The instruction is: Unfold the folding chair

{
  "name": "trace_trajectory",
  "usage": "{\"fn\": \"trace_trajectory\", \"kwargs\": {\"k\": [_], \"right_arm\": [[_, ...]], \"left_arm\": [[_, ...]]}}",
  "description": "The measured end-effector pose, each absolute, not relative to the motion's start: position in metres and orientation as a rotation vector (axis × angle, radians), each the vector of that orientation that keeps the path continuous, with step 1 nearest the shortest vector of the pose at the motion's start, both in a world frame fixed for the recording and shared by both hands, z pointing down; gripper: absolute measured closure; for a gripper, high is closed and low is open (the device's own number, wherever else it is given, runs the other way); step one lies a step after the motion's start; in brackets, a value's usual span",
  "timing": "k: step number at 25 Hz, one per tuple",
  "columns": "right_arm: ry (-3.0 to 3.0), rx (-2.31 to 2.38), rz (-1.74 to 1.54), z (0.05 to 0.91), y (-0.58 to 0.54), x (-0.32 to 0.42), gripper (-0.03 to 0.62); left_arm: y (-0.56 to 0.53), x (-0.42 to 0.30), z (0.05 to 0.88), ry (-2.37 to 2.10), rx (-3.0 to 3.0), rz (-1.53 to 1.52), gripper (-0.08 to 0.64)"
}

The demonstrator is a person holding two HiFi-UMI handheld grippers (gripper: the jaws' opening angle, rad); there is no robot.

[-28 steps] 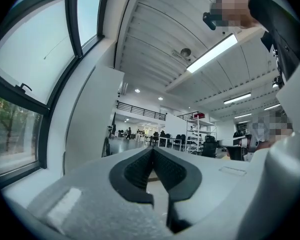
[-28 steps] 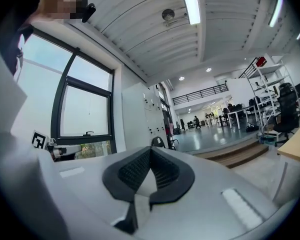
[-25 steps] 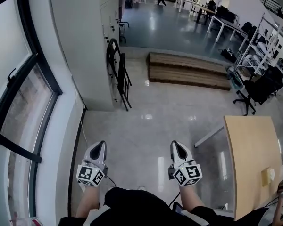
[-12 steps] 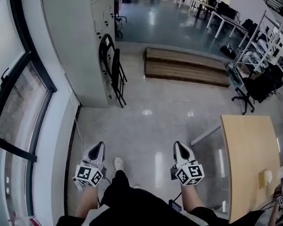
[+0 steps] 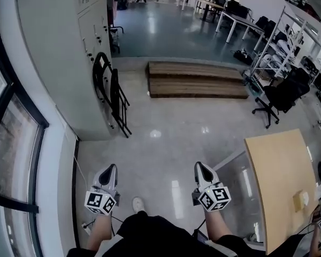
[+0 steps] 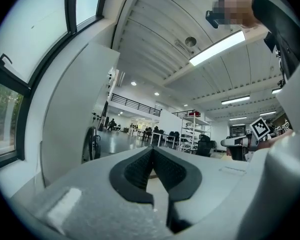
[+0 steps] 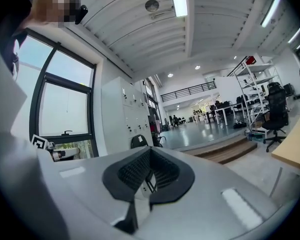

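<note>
I'm walking closer: folding chair [image 5: 111, 92], folded against the pillar [image 5: 53, 63], sits nearer now. Left gripper [image 5: 112, 167] and right gripper [image 5: 200, 166] both closed, empty; unfolding not started.

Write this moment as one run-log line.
folding chair: folded, leaning on wall | left gripper: shut, empty | right gripper: shut, empty

Black folding chair [image 5: 113, 92]; brown steps [image 5: 195, 79]; pale tan table [image 5: 281, 181]; glossy grey floor [image 5: 160, 154].
</note>
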State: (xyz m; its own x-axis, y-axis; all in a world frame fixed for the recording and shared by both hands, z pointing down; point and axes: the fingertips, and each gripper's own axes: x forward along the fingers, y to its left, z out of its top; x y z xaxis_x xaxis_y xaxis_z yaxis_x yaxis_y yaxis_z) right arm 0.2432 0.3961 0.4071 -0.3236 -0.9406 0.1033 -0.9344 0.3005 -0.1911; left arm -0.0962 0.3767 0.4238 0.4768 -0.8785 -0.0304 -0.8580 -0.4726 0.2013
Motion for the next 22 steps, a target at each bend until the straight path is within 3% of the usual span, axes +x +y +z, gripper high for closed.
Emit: {"fn": "trace_trajectory", "kwargs": {"k": [12,22], "right_arm": [[2.576,-1.746,-0.199,0.38,0.25,0.165,0.588],[2.567,-1.787,-0.256,0.401,0.172,0.165,0.589]], "left_arm": [[0.245,-0.171,0.402,-1.572,2.593,-0.24,0.557],[0.182,-0.177,0.424,-1.567,2.536,-0.208,0.557]]}}
